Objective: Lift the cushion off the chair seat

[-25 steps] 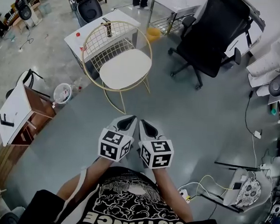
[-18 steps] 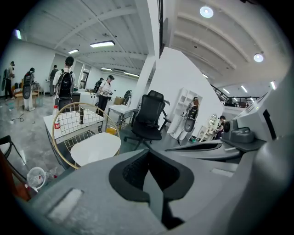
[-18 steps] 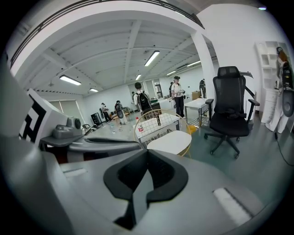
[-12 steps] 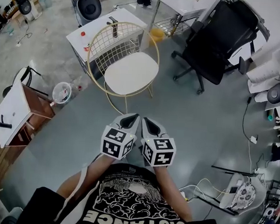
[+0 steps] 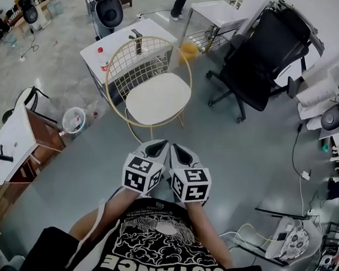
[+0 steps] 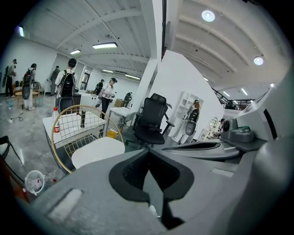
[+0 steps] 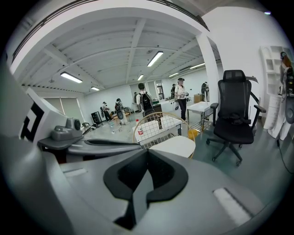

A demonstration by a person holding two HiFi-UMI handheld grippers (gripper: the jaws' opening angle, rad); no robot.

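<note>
Cushion (image 5: 158, 99) is seen lying flat on the seat of the gold wire chair (image 5: 130, 60); it is round, white and untouched. Left claw (image 6: 149, 152) is held short of the chair's front edge, over the grey floor (image 5: 254, 149), with its jaws pressed together and nothing between them. Right claw (image 7: 148, 152) is held just beside it, also short of the chair, jaws pressed together and empty. Both claws are pointed toward the chair and tilted somewhat downward. No contact is made with cushion or chair.

A white surface (image 5: 121, 34) is placed directly behind the chair's wire back. A red-capped bottle (image 5: 100, 54) is stood on it, at the chair's back-left. A yellow bin (image 5: 188, 47) is seen behind the chair to the right. A black office chair (image 5: 260, 52) is parked right of the wire chair, apart from it. A small round wastebasket (image 5: 74, 120) is set on the floor, left of the chair's front. People (image 6: 69, 78) are seen standing far behind the chair in the left gripper view and the right gripper view.
</note>
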